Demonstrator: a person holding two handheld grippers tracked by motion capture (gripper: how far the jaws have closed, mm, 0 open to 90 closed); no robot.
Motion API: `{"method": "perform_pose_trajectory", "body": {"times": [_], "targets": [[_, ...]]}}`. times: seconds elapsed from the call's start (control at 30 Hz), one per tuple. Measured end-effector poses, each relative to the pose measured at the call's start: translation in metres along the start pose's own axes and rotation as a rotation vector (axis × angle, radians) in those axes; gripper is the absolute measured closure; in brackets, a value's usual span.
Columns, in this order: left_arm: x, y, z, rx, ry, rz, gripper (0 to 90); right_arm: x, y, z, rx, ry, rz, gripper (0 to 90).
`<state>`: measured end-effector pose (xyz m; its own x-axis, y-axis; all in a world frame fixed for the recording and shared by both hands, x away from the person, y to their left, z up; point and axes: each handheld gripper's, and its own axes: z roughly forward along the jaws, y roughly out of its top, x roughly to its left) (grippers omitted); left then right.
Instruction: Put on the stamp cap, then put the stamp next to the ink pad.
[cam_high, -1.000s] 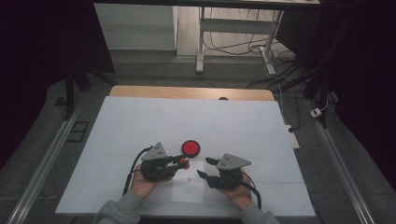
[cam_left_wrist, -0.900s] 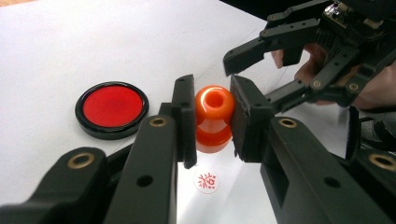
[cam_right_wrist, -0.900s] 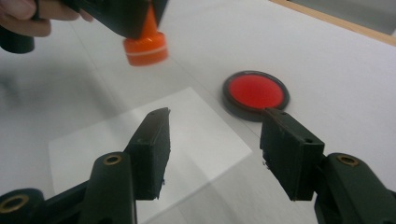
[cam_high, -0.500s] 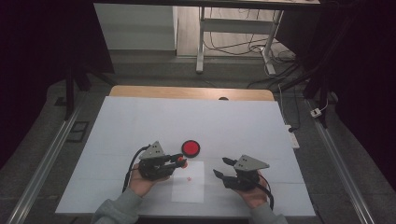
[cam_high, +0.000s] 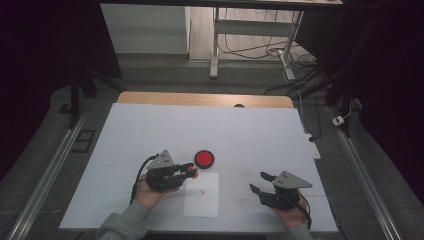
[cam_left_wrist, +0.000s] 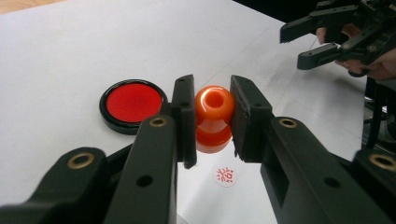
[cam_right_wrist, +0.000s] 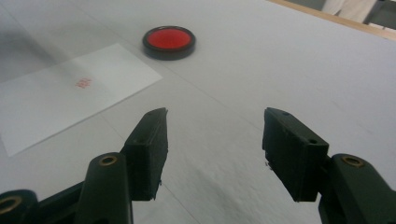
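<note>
My left gripper (cam_high: 191, 172) is shut on an orange knob-shaped stamp (cam_left_wrist: 214, 116), held just above the near left of a white paper sheet (cam_high: 202, 200). A small red stamp mark (cam_high: 202, 191) sits on that sheet, below the stamp (cam_left_wrist: 225, 176). A round red ink pad (cam_high: 204, 158) in a black case lies just beyond the stamp, to its left in the left gripper view (cam_left_wrist: 132, 102). My right gripper (cam_high: 257, 181) is off to the right of the sheet. Its jaws have just been opening and nothing is between them (cam_right_wrist: 215, 116).
A white cover (cam_high: 150, 125) spreads over the table, with a wooden strip (cam_high: 200, 98) at its far edge. Metal rails (cam_high: 45, 175) run along both sides. A desk frame and cables (cam_high: 280, 50) stand on the floor beyond.
My right gripper has drawn away from the stamp, moving right past the paper, with its jaws wider. The left gripper has stayed in place with the stamp.
</note>
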<state>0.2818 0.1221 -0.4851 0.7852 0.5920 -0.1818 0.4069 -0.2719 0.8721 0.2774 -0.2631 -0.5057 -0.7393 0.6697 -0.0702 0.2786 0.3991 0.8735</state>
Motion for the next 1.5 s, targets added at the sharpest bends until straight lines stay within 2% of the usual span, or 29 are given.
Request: {"method": "perform_pose_trajectory", "body": {"times": [0.3, 0.57, 0.93, 1.07, 1.5], "targets": [[0.002, 0.0, 0.001, 0.009, 0.015, 0.006, 72.7, -0.016, -0.012, -0.011, 0.015, -0.027, 0.017, 40.0], [0.01, 0.001, -0.005, -0.006, 0.038, -0.013, 72.7, -0.016, -0.012, -0.009, 0.019, -0.029, 0.01, 39.3], [0.017, 0.004, -0.003, 0.001, 0.067, -0.016, 72.6, -0.019, -0.012, -0.009, 0.018, -0.026, 0.02, 39.4], [0.022, 0.005, -0.001, 0.0, 0.079, -0.027, 72.6, -0.019, -0.011, -0.007, 0.023, -0.021, 0.017, 39.4], [0.036, 0.012, 0.007, 0.01, 0.115, -0.029, 72.6, -0.02, -0.011, -0.007, 0.023, -0.017, 0.017, 39.4]]}}
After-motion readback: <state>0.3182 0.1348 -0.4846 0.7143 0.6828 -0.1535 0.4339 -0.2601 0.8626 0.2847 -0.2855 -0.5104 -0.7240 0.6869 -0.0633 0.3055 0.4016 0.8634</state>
